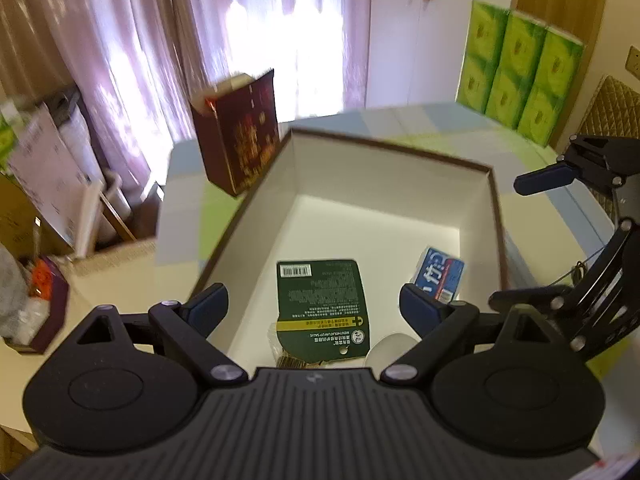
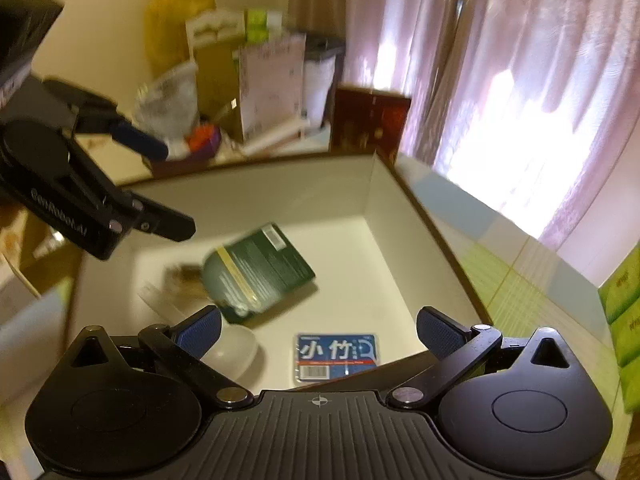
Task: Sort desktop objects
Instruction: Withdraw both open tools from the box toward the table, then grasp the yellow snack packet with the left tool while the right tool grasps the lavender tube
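A white-lined open box (image 1: pixel 400 168) (image 2: pixel 304 176) with a dark rim sits on the table. Inside lie a dark green card package (image 1: pixel 322 308) (image 2: pixel 260 270), a blue and white pack (image 1: pixel 440 274) (image 2: pixel 336 356), a white round container (image 1: pixel 390 350) (image 2: pixel 236 350) and a brownish item (image 1: pixel 286 354) (image 2: pixel 186 276) partly under the green package. My left gripper (image 1: pixel 314 306) hovers open over the box's near side, empty. My right gripper (image 2: pixel 318 332) is open above the blue pack, empty. Each gripper shows at the edge of the other's view (image 1: pixel 560 184) (image 2: pixel 160 188).
A dark red carton (image 1: pixel 238 132) (image 2: pixel 370 124) stands behind the box's far corner. Green tissue packs (image 1: pixel 520 72) (image 2: pixel 622 312) are stacked at the table's right. Bags and cartons (image 2: pixel 248 88) crowd the floor past the left edge, before curtains (image 1: pixel 132 40).
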A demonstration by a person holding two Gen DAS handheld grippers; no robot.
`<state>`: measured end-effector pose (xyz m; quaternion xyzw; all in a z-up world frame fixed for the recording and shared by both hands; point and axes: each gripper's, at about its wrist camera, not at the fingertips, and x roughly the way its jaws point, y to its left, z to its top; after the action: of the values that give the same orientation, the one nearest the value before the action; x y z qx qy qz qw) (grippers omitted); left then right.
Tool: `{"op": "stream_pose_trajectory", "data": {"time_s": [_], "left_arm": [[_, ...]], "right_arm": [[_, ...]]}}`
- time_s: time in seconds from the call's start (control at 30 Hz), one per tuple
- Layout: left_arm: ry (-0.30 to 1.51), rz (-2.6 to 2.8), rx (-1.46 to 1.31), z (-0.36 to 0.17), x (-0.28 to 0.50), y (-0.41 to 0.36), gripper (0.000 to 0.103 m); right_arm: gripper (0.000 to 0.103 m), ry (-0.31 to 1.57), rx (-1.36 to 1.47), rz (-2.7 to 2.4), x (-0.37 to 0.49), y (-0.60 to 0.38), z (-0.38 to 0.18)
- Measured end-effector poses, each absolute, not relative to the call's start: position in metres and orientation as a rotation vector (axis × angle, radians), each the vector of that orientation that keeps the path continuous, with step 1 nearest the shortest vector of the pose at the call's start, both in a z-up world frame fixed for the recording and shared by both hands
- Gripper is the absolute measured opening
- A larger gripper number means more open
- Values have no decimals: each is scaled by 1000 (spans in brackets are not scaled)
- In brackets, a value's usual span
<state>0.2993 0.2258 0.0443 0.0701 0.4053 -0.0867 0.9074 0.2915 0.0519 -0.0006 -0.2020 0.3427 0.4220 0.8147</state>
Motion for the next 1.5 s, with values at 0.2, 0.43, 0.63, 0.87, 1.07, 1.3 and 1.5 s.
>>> {"op": "stream_pose_trajectory", "data": {"time_s": [0.2, 0.43, 0.63, 0.87, 1.07, 1.3, 1.5], "left_arm": [[764, -180, 80, 65, 248, 218, 90], [726, -247, 16, 70, 185, 196, 89], [772, -330, -67, 53, 145, 166, 85], [851, -402, -31, 14, 127, 126, 70], [959, -420, -95, -35, 130, 104, 55], [1058, -363, -460, -83, 147, 105, 53], [1020, -216, -678, -100, 161, 111, 52]], "right_arm": [[101, 669, -338, 913, 253, 11, 23], [101, 692, -239, 848, 209, -51, 24], [101, 804, -126, 724, 182, -110, 2], [101, 963, -22, 581, 154, -171, -34], [101, 1045, 24, 505, 136, -202, -55], [101, 1070, 31, 466, 128, -220, -63], [101, 1095, 18, 442, 132, -231, -69]]}}
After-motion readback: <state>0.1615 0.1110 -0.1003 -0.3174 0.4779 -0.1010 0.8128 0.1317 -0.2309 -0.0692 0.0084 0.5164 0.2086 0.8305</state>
